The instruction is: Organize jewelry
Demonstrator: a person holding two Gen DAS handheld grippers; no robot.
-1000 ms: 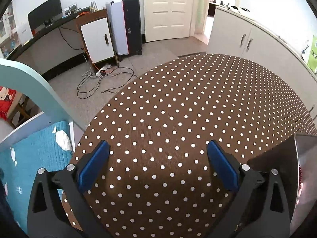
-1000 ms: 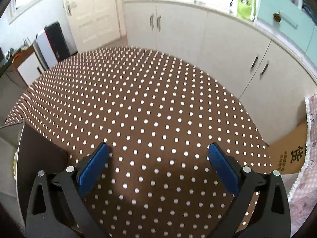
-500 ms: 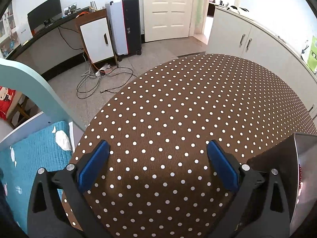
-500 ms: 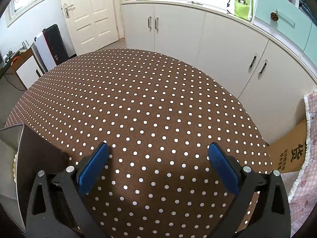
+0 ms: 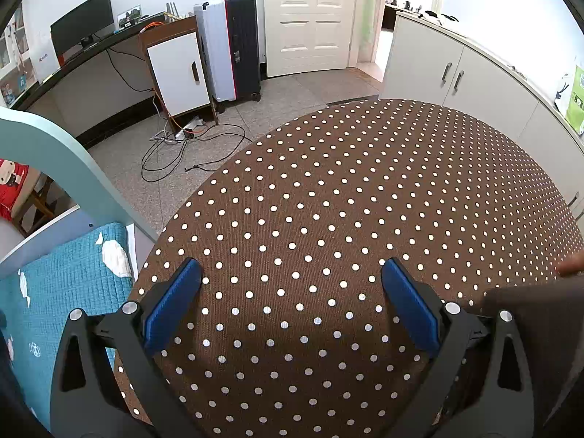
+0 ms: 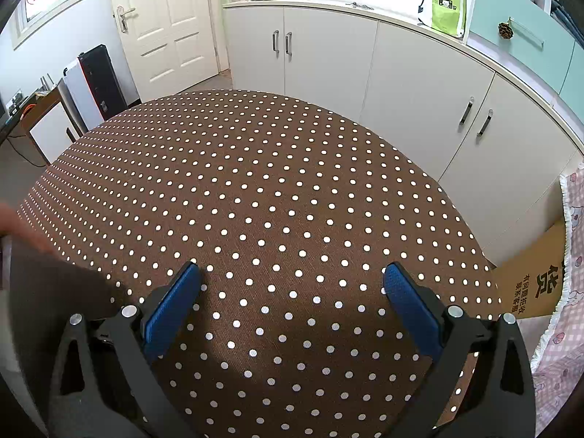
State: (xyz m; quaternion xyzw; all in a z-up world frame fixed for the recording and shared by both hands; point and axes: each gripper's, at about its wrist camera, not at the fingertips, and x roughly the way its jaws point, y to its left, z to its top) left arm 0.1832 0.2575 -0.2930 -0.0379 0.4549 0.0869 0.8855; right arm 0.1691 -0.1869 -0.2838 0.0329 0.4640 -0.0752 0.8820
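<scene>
The counter (image 5: 328, 219) is the largest item in view: a round surface under a brown cloth with white dots, extending ahead of both sets of fingers. The stretch between and ahead of the fingers carries nothing in either view.

The jewelry box (image 5: 540, 328) is a dark, flat-sided container. In the left wrist view it lies just outside the right-hand finger, at the lower right edge. In the right wrist view the same box (image 6: 47, 292) lies just outside the left-hand finger. It therefore sits between the two tools, near both. Its interior is not visible, and no loose jewelry can be seen.

A blurred fingertip or hand (image 6: 14, 219) shows at the box's top edge; whether it touches the box cannot be determined.

The left gripper (image 5: 292, 303) has its fingers spread wide with nothing between the blue pads. The right gripper (image 6: 292, 303) is likewise spread wide and holds nothing.

Handling assessment:
- The box appears rigid and light. Its smooth panels are probably slippery against the pads, and a thin wall or lid is likely to flex or tip.
- Take hold across an upright wall or rim edge, low down, with the pads flat to the panel.
- Jewelry, once exposed, is expected to be small, limp and easily snagged. Pinch chains at a bunched section rather than a single strand.
</scene>
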